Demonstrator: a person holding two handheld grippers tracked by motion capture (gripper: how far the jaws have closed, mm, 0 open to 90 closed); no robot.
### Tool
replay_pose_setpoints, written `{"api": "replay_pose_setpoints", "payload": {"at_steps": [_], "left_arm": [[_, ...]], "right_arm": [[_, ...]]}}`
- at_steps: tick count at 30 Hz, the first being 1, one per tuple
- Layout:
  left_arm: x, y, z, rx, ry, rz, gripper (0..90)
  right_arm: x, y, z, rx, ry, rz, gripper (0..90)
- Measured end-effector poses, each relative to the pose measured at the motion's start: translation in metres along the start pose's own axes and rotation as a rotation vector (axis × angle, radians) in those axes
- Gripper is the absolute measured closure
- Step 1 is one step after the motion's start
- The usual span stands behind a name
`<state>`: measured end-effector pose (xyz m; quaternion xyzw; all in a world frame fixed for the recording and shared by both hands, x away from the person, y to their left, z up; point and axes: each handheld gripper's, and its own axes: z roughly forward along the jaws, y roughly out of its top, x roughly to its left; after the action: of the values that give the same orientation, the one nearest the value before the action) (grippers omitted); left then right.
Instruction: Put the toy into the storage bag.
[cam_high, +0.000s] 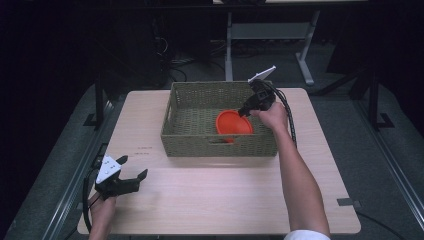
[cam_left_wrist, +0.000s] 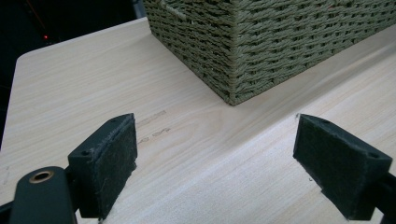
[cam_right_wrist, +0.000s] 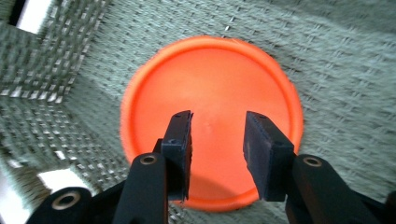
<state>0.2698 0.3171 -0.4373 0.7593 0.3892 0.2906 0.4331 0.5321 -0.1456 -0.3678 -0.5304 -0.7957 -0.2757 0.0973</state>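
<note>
1. Tabletop (cam_high: 225, 200): light wood-grain surface with rounded corners, seen from above. Small dark marks sit near its left edge.
2. Floor (cam_high: 350, 130): grey carpet surrounds the tabletop on all visible sides.
3. Metal rails (cam_high: 395, 175): long grey strips run along the floor, one on each side of the tabletop.
4. Second table (cam_high: 270, 30): stands beyond the tabletop; a white frame with two legs ending in flat feet.
5. Cables (cam_high: 170, 65): dark cords lie loosely on the floor beneath the second table.
6. Lighting: the tabletop and nearby floor are lit; the far room and the left side are dark, with detail indistinct.
</note>
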Motion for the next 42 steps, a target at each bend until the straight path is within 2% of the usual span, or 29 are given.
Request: {"api": "replay_pose_setpoints", "payload": {"at_steps": [3, 5, 7, 9, 12, 16, 19, 27, 32, 34, 36, 39, 42], "left_arm": [[0.000, 0.000, 0.000, 0.001, -0.003, 0.001, 13.0], [-0.001, 0.000, 0.001, 0.002, -0.007, 0.001, 13.0], [-0.001, 0.000, 0.002, 0.003, -0.007, 0.003, 13.0], [-0.001, 0.000, 0.002, 0.003, -0.005, 0.002, 13.0], [-0.001, 0.000, 0.001, 0.000, -0.006, -0.001, 13.0], [-0.001, 0.000, 0.001, 0.000, -0.005, -0.004, 13.0], [-0.003, 0.001, 0.001, 0.000, -0.006, 0.013, 13.0], [-0.002, 0.000, 0.000, 0.002, -0.006, 0.000, 13.0], [-0.002, 0.000, 0.000, 0.005, -0.006, 0.001, 13.0], [-0.002, 0.000, 0.000, 0.006, -0.004, 0.000, 13.0], [-0.002, 0.000, -0.001, 0.005, -0.001, 0.005, 13.0], [-0.002, 0.000, -0.001, 0.004, 0.001, 0.004, 13.0], [-0.002, 0.000, -0.001, 0.004, -0.001, 0.003, 13.0]], "right_arm": [[0.002, -0.003, -0.003, -0.014, 0.009, -0.012, 58.8], [0.003, -0.005, -0.008, -0.049, 0.048, 0.004, 56.9], [0.004, -0.006, -0.010, -0.061, 0.060, -0.004, 56.6], [0.007, -0.008, -0.013, -0.062, 0.074, -0.019, 52.7], [0.007, -0.011, -0.016, -0.071, 0.102, -0.015, 48.6], [0.010, -0.014, -0.018, -0.063, 0.097, -0.013, 40.8], [0.013, -0.014, -0.020, -0.070, 0.110, -0.015, 36.5], [0.015, -0.015, -0.022, -0.076, 0.140, -0.024, 34.1], [0.016, -0.015, -0.021, -0.062, 0.146, -0.031, 32.0], [0.017, -0.016, -0.023, -0.066, 0.146, -0.027, 30.4], [0.018, -0.017, -0.025, -0.074, 0.165, -0.023, 28.3], [0.021, -0.018, -0.030, -0.076, 0.174, -0.036, 26.3], [0.022, -0.019, -0.033, -0.103, 0.181, -0.043, 28.7]]}}
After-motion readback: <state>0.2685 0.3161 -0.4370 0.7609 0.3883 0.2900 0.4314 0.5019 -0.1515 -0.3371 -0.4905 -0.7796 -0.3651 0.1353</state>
